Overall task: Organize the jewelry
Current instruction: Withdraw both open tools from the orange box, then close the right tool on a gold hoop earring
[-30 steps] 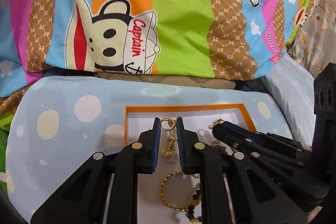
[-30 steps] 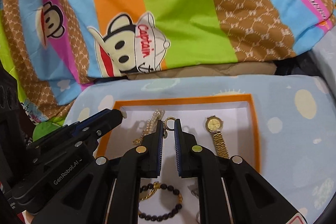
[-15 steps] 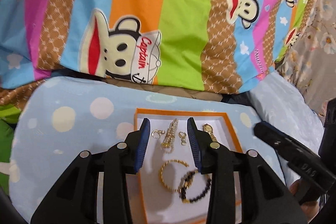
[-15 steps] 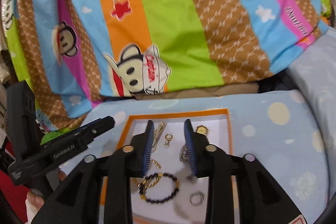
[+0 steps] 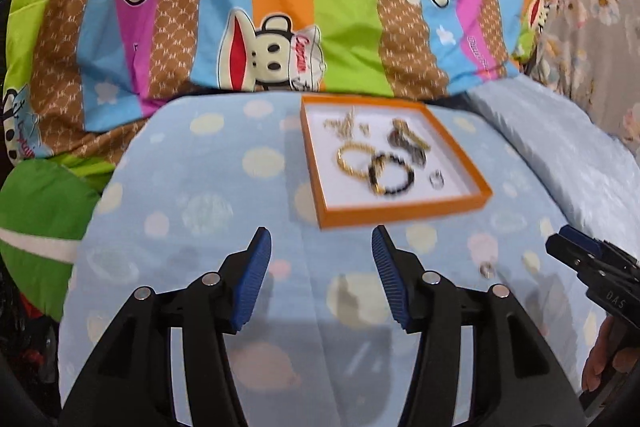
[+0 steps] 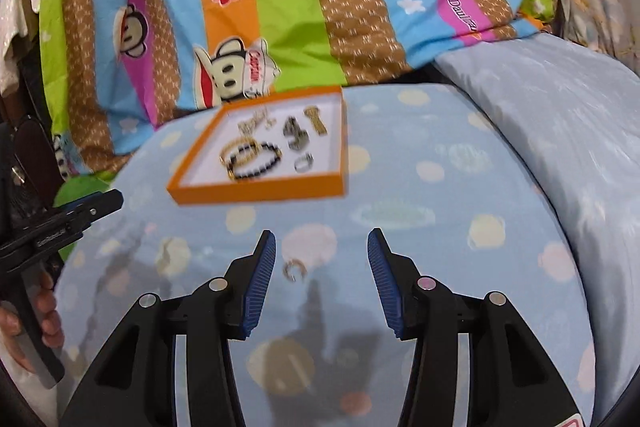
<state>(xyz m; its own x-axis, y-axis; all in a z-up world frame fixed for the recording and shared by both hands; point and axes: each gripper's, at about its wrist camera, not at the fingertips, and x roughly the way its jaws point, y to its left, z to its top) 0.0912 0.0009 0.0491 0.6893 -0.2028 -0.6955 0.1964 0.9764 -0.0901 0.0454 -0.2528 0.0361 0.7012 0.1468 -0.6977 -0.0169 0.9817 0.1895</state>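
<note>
Over the dotted sheet point(image 5: 208, 211), both the left tongs point(image 5: 321, 247) and right tongs point(image 6: 321, 247) are spreading, empty, with the jewelry tray point(image 5: 404, 215) at twelve o'clock.

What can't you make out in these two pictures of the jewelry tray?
- Left wrist view: pieces in the orange tray smear together from motion blur.
- Right wrist view: small ring on the bedsheet, too blurred to identify.
- Left wrist view: right tongs, cut off by the edge.

"Captain" marks the monkey's cap point(image 6: 259, 65) on the striped blanket point(image 6: 288, 7); "DAS" marks the right hand-held gripper point(image 5: 600, 275).
</note>
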